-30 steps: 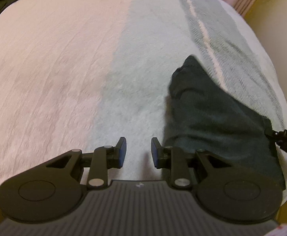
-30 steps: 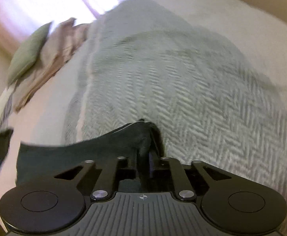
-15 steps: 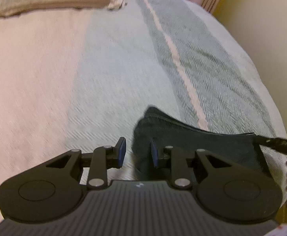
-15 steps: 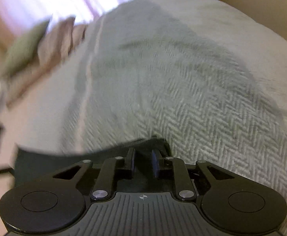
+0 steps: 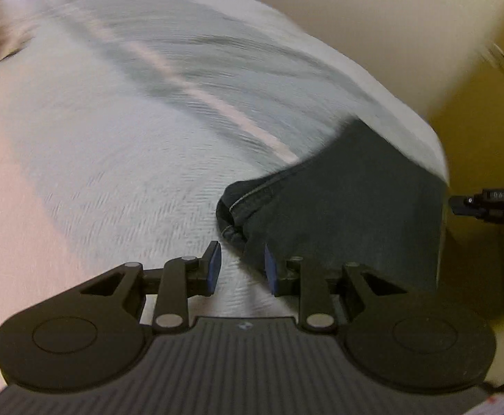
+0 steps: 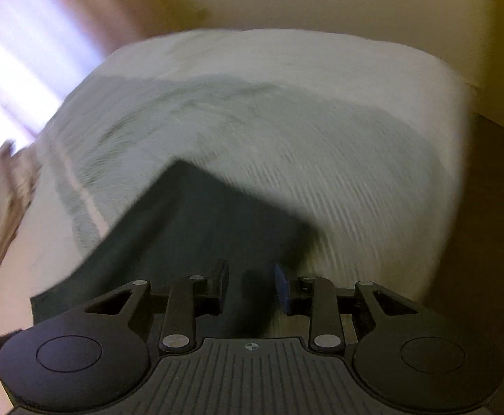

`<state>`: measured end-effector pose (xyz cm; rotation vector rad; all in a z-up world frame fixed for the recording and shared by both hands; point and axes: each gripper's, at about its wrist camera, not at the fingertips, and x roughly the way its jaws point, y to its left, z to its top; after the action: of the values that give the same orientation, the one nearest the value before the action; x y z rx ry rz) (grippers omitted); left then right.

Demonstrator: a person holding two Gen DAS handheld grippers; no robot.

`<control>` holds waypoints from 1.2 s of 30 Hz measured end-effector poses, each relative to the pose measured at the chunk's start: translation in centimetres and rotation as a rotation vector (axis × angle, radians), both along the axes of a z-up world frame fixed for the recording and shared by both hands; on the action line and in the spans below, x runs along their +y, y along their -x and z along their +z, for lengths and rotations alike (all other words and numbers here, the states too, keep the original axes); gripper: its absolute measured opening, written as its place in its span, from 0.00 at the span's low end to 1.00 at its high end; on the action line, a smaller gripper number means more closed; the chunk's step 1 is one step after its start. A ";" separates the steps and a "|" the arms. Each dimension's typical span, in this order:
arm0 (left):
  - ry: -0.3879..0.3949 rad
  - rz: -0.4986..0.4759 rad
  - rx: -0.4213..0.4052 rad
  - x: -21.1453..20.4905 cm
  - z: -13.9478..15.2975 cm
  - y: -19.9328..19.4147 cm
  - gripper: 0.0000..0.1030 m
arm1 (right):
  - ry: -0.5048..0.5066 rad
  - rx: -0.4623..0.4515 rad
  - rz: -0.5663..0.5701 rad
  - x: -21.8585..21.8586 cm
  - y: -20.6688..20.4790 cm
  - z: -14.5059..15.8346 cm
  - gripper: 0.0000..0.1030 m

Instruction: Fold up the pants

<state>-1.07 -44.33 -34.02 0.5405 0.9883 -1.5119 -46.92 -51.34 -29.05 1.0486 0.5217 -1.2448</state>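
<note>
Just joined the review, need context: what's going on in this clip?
A person with two handheld grippers is folding dark pants on a bed. The right gripper is opening, nothing pinched between its pads, with the pants lying flat beneath it. The left gripper is open and empty at the pants' near edge.

A: The dark, folded denim pants (image 5: 348, 214) are looking matt and coarse, with pale stitching showing along a seam.

B: The bed's pale grey-green woven blanket (image 5: 120, 159) is showing a herringbone weave, and the left black plastic gripper (image 5: 240, 267) is looking matt, with ribbing.
</note>
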 end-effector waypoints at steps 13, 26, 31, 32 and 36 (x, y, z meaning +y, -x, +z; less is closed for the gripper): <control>0.001 -0.588 -0.135 -3.5 0.8 1.0 0.21 | -0.085 -0.068 -0.257 18.8 -11.8 -0.6 0.29; -0.005 -0.832 -0.194 -6.2 -0.4 2.1 0.20 | -0.048 0.100 -0.204 19.2 -17.6 -1.6 0.30; -0.067 -0.853 -0.149 -7.4 -2.0 1.4 0.20 | -0.064 0.070 -0.250 18.7 -18.7 -2.3 0.30; -0.078 -0.853 -0.134 -7.6 -2.4 1.0 0.20 | -0.063 0.049 -0.262 18.5 -18.6 -2.4 0.30; -0.106 -0.837 -0.065 -8.2 -3.1 -0.1 0.21 | -0.045 0.046 -0.266 18.6 -18.7 -2.3 0.21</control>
<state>-0.95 -52.50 -37.13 1.1681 0.8271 -2.1547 -28.25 -32.78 -31.34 1.1562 0.4572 -1.4994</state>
